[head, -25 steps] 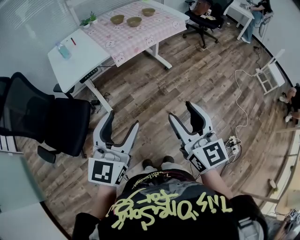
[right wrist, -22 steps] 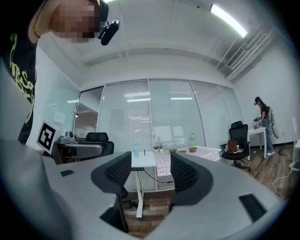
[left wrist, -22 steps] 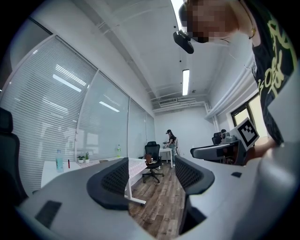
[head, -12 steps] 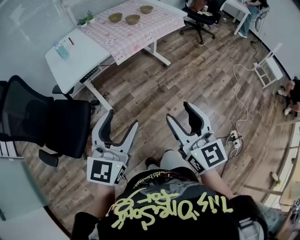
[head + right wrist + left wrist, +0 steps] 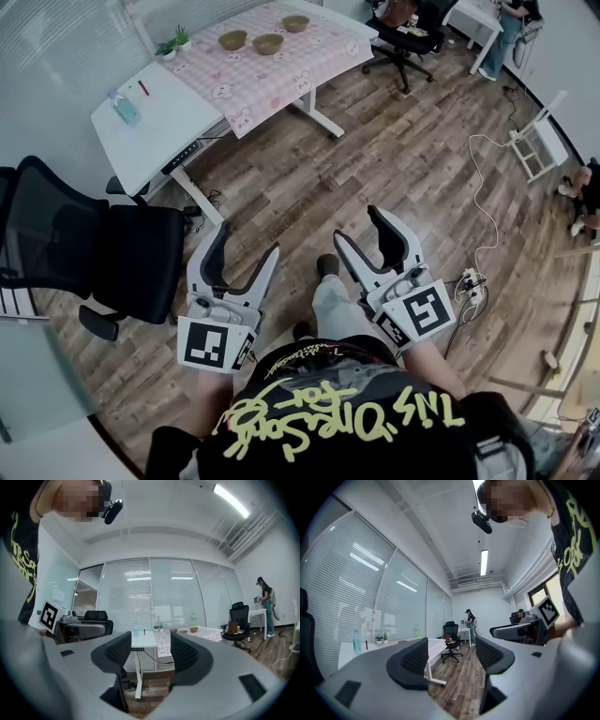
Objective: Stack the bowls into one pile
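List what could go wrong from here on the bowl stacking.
1. The three bowls sit apart on the table, far from the open, empty left tongs and right tongs: the walk-up passes the black office chair, which may snag.
2. The white cable and power strip lie on the floor at right: a trip risk.
3. The pink tablecloth overhangs the table edge; catching it could drag the bowls.

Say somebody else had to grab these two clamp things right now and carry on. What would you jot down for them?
The left gripper is open and empty.
The right gripper is open and empty too.
Three bowls sit apart on the pink cloth of the table across the room, none stacked.
Done: nothing yet.
Left: walk over and stack all three into one pile.
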`<state>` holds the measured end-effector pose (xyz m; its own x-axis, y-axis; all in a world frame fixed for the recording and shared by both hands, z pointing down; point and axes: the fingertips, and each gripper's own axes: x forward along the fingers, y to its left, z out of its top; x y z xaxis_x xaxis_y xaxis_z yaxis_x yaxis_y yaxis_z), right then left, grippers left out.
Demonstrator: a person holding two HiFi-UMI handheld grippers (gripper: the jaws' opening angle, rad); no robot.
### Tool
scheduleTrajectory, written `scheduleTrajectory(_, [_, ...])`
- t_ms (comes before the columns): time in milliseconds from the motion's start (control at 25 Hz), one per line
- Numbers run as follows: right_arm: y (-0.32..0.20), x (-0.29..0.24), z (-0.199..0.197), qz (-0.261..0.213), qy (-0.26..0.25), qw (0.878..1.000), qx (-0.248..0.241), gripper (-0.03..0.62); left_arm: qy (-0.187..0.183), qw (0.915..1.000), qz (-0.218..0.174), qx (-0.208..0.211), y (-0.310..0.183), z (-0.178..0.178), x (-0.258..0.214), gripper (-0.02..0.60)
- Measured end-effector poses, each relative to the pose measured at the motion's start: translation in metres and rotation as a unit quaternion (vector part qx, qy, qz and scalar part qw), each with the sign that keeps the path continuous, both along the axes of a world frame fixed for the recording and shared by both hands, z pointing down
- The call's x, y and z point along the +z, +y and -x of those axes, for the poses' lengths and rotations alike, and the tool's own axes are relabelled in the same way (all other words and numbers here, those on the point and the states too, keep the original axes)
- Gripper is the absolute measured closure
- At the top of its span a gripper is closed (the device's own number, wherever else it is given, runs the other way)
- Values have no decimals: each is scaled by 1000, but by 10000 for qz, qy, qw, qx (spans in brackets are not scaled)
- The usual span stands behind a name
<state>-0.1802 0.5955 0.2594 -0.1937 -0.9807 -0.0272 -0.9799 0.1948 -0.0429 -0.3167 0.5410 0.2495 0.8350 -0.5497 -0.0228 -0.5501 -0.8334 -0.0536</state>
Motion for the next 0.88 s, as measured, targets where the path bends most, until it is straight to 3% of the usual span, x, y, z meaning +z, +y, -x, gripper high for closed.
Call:
scheduleTrajectory(480, [-78,-1,-42,-64,-72,9995,-300,350,-26,9994,63,-325,-69,-33,7,264])
scheduleTrajectory(880, [-140,8,-80,-41,-89,9992,-375,350,52,9993,254,-285,-132,-72,18,261])
